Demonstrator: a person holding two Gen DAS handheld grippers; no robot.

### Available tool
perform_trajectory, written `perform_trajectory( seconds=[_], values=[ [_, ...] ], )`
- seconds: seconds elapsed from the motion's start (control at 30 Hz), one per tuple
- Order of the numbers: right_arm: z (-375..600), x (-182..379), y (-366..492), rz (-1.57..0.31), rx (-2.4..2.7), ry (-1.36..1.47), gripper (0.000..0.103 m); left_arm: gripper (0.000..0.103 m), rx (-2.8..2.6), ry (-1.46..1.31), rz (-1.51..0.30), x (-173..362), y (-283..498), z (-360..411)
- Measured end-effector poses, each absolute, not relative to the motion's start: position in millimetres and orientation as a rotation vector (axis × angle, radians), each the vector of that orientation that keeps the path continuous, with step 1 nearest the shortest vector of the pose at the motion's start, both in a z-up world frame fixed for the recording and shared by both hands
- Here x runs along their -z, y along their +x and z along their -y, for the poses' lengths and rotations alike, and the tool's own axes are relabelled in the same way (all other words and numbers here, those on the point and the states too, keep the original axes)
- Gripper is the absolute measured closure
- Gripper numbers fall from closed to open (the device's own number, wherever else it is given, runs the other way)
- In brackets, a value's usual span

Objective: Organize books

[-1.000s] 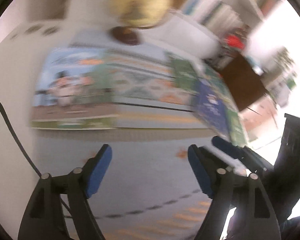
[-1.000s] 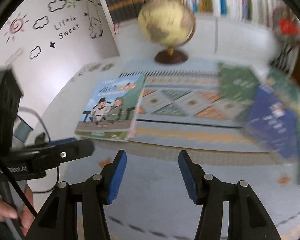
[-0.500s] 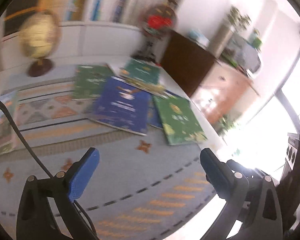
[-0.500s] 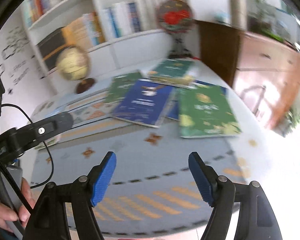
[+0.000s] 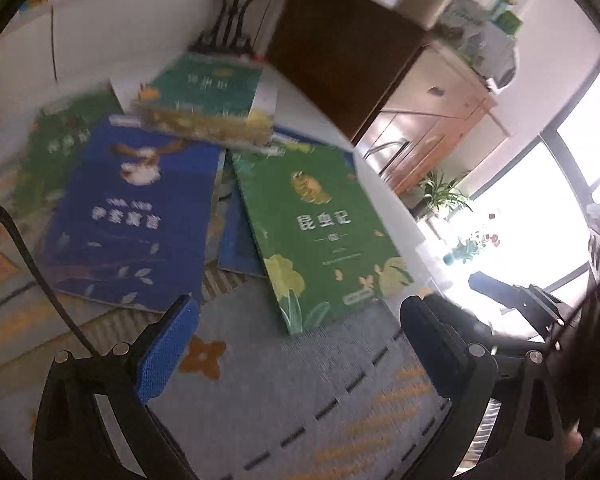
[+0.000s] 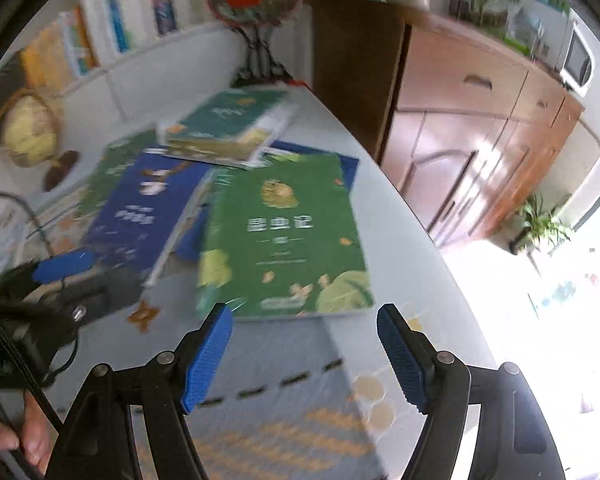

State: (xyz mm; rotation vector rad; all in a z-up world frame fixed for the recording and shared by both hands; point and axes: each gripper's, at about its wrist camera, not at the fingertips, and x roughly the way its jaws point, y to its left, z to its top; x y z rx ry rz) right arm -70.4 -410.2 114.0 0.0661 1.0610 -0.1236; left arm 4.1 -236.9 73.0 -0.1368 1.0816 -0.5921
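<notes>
My right gripper [image 6: 304, 350] hangs with its blue pads spread wide and nothing between them; the left gripper [image 5: 296, 344] is just as wide apart and just as empty. Both sit low over the patterned tablecloth [image 5: 300, 392], short of the books.

Straight ahead at twelve o'clock from the right claw lies the green book [image 6: 284, 236], flat, its near edge just beyond the fingertips. From the left claw that same green book [image 5: 320, 232] sits at about one o'clock. At ten o'clock lies the blue book [image 5: 132, 216], and another blue cover is partly buried between the two. A teal book [image 5: 208, 100] rests on top of the heap at the far side, around eleven o'clock.

I judge this to be the approach, before any first pick. The next move calls for getting a finger under the green book's near edge, since it lies flat on cloth, or sliding it toward the table edge.

The right view shows a globe [image 6: 28, 128] at ten o'clock and a cabinet [image 6: 480, 128] at two; the left view shows the bright window [image 5: 560, 200] and the right tool's finger at three o'clock.
</notes>
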Motion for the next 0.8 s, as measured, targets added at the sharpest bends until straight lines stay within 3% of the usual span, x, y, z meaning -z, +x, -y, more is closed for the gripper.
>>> perform_trajectory(
  seconds=[0.33,0.4,0.43,0.47,0.8],
  values=[
    [463,-77,-20,-1.075,0.084,0.22,0.03,0.004,0.529,-0.203,-1.207,-20,26,241],
    [475,-69,-14,-1.075,0.066,0.286,0.04,0.005,0.53,-0.2,-1.217,-13,26,247],
    [479,-66,-10,-1.084,0.055,0.308,0.049,0.007,0.527,-0.201,-1.214,-11,26,251],
    [484,-60,-3,-1.104,0.032,0.338,0.051,0.009,0.525,-0.203,-1.213,-9,27,253],
    [493,-31,37,-1.199,-0.085,0.34,0.051,0.012,0.454,-0.241,-1.218,-2,44,284]
  ],
)
